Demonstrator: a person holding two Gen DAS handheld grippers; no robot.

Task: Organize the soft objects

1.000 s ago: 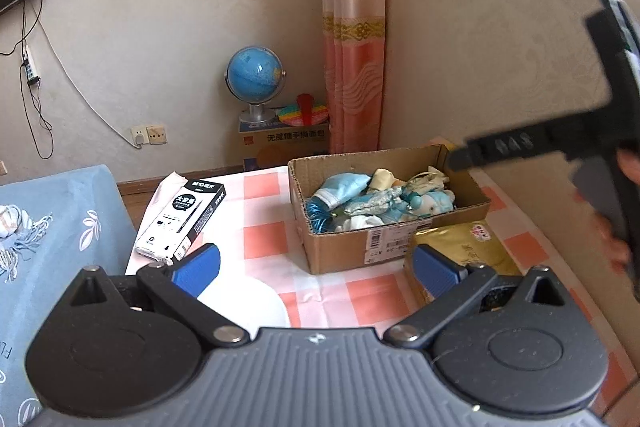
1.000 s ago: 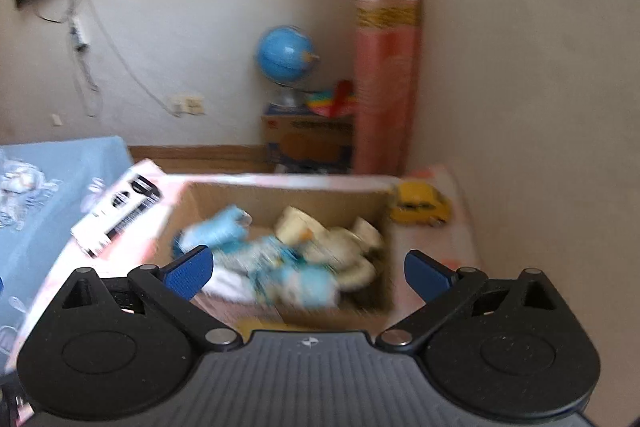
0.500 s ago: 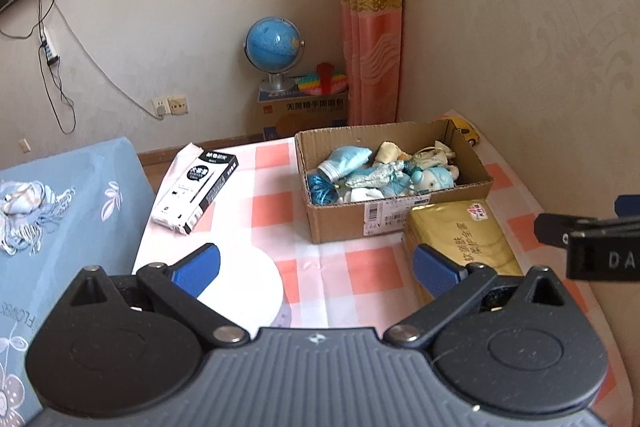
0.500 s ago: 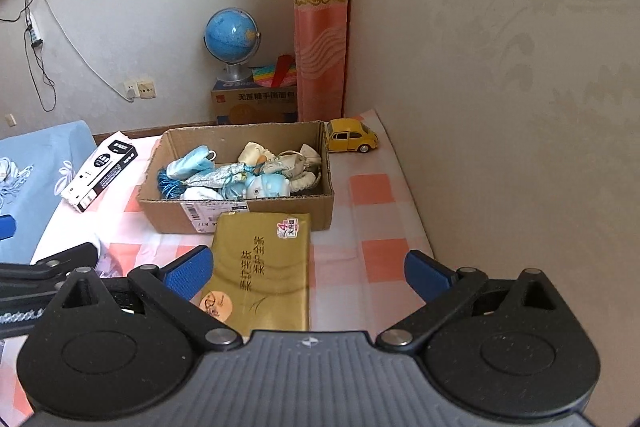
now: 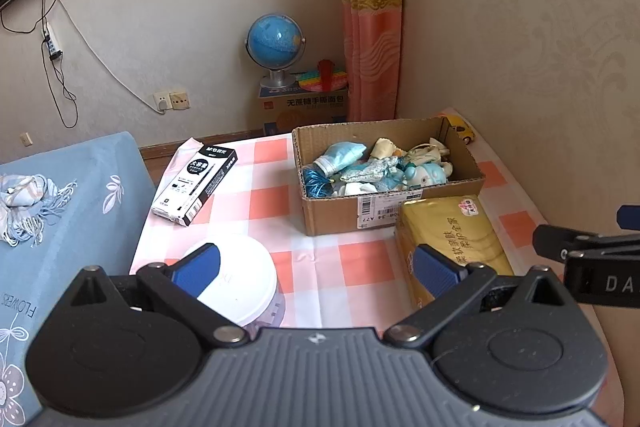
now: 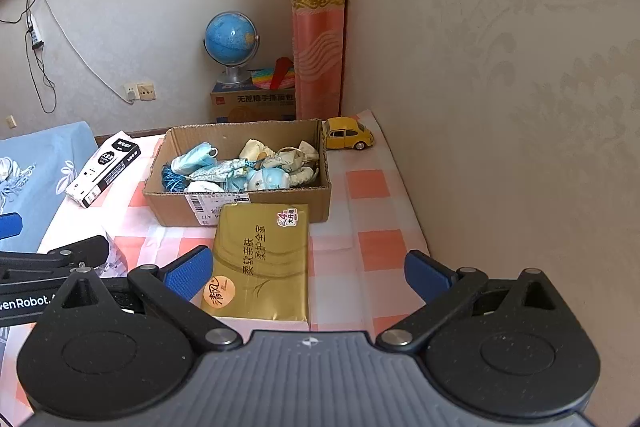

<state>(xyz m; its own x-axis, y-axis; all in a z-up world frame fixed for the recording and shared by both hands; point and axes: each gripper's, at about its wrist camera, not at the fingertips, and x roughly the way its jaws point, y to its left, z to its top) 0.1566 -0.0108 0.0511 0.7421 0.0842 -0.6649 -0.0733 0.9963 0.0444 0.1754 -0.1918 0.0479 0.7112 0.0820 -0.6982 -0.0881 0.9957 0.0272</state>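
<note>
- our left gripper [image 5: 316,267] and right gripper [image 6: 306,267] both stand wide and empty, side by side above the pink checked tablecloth [image 6: 372,183].
- the soft blue and cream cloth items [image 6: 240,169] lie piled in the open brown cardboard box [image 6: 256,207], well ahead of both grippers.
- we judge a pinch could drag tangled neighbours out together.
- the gold tissue pack [image 6: 260,259] and white round lid [image 5: 240,279] sit in our path and could be knocked.

Black claws [image 5: 316,269], blue pads [image 6: 187,271]
</note>
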